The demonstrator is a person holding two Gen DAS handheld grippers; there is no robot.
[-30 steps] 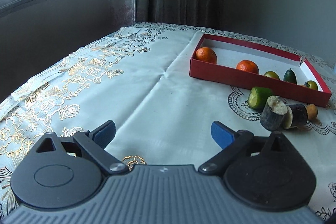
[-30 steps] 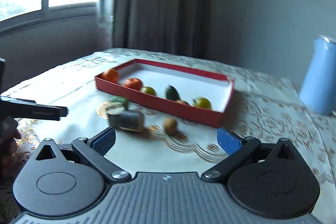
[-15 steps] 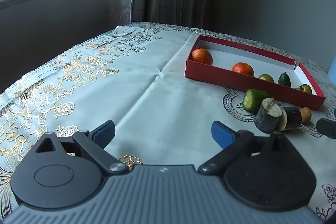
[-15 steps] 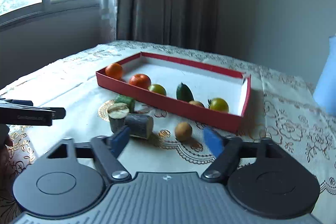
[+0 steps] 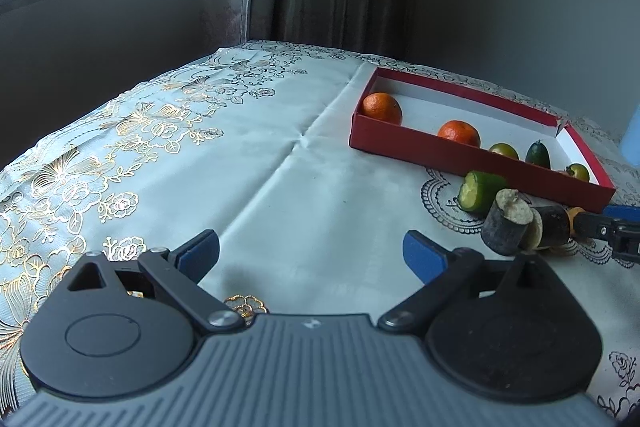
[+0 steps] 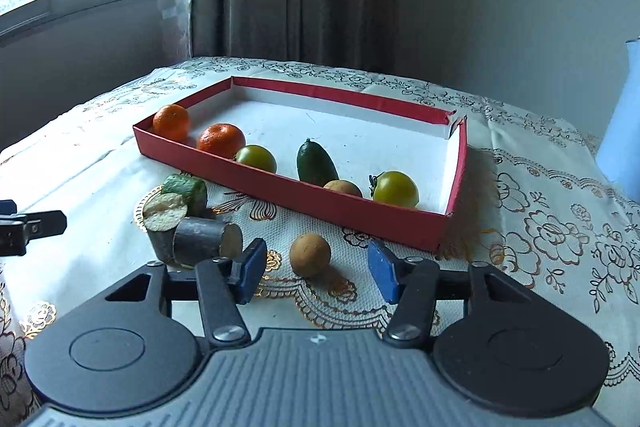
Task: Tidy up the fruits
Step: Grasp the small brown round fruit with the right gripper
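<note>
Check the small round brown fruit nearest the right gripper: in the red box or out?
Out. The brown fruit lies on the tablecloth, in front of the red box.

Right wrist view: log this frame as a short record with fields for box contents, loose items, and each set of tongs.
box: red, white inside, holds two oranges, two green-yellow tomatoes, a cucumber, one brown fruit
loose on cloth: brown fruit, two dark stalk pieces, cut green piece
right tongs: closing around the loose brown fruit, pads not touching it
left tongs: open, nothing between, over bare cloth
</note>
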